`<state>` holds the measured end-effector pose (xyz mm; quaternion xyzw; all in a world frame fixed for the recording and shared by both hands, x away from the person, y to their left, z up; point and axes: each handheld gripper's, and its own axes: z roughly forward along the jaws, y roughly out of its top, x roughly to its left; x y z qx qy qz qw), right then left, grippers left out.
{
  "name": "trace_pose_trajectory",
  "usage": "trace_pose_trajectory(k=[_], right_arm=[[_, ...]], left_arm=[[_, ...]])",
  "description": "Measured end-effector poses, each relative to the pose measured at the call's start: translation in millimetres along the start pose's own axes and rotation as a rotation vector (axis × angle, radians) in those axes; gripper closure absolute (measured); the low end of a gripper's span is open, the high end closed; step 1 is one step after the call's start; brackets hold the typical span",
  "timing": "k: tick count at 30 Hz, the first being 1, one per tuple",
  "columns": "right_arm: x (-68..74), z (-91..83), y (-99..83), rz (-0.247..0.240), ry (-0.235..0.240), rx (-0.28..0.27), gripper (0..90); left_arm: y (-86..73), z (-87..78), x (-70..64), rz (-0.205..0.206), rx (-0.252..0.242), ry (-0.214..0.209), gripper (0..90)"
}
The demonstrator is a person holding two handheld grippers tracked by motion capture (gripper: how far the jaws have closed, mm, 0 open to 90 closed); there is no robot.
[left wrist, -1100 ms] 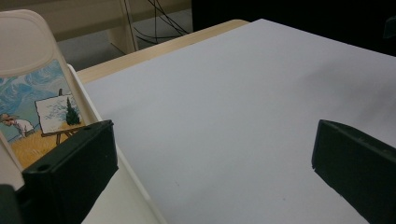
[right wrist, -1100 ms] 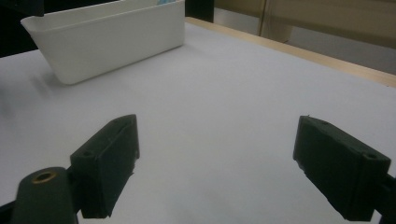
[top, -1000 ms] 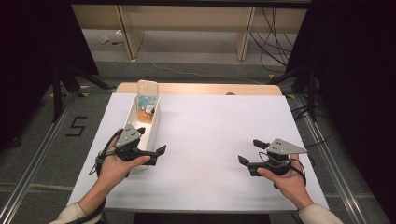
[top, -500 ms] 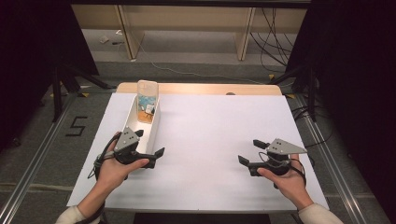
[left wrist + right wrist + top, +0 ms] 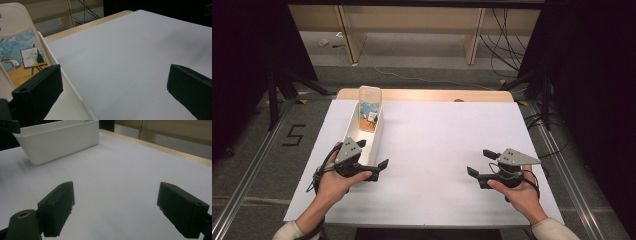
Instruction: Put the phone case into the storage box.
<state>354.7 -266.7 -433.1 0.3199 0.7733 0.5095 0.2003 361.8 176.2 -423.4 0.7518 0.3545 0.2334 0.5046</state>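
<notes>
Slightly nearer the front edge than a moment ago, the left claw (image 5: 374, 167) sits at the near end of the long white plastic tray (image 5: 354, 131); the right claw (image 5: 479, 163) has not shifted. Both are held low over the white surface (image 5: 437, 145), each in one of the person's hands, the left hand (image 5: 334, 182) and right hand (image 5: 519, 192) entering from the front edge.

Left claw: jaws spread wide, empty; in the left gripper view one jaw overlaps the tray's near end, the other hangs over bare surface.

Right claw: jaws spread wide, empty, near the front right corner, well apart from the tray.

Inside the tray, along the left edge, a phone case printed with a painter at an easel in a wheat field (image 5: 21, 57) leans tilted against the far end.
</notes>
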Motion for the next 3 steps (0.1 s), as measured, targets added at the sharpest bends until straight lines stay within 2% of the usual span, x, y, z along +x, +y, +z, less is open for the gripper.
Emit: trace_pose_trajectory(k=[3], right_arm=[[-0.1,-0.1,0.0,-0.001,0.001,-0.001,15.4]], left_arm=[[0.0,0.1,-0.5,0.002,0.0,-0.001,0.0]])
